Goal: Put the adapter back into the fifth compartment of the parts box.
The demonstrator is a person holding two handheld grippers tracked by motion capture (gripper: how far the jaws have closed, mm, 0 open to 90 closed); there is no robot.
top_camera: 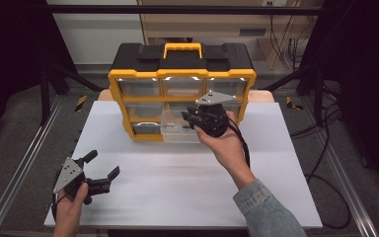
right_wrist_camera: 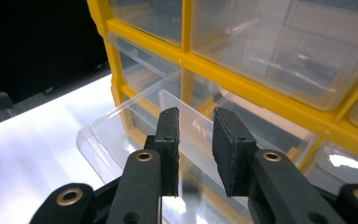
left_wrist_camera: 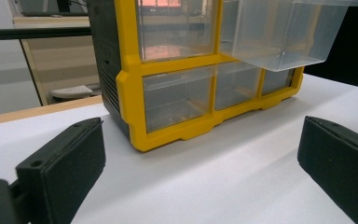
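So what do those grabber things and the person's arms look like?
Each gripper, left and right, is black with two blocky padded jaws, brass-coloured rivets and a grey three-cornered plate on top. A black cable trails from the right one. The right arm wears a blue denim sleeve.

You work at a white table [top_camera: 177, 192] on grey floor [top_camera: 19, 128] — metal rails [top_camera: 24, 163] flank it, cables [top_camera: 325, 143] trail right, a pale wooden cabinet [top_camera: 202, 24] stands behind, darkness either side.

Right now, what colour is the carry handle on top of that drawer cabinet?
The handle is yellow, set in the cabinet's black top. The high view shows it best.
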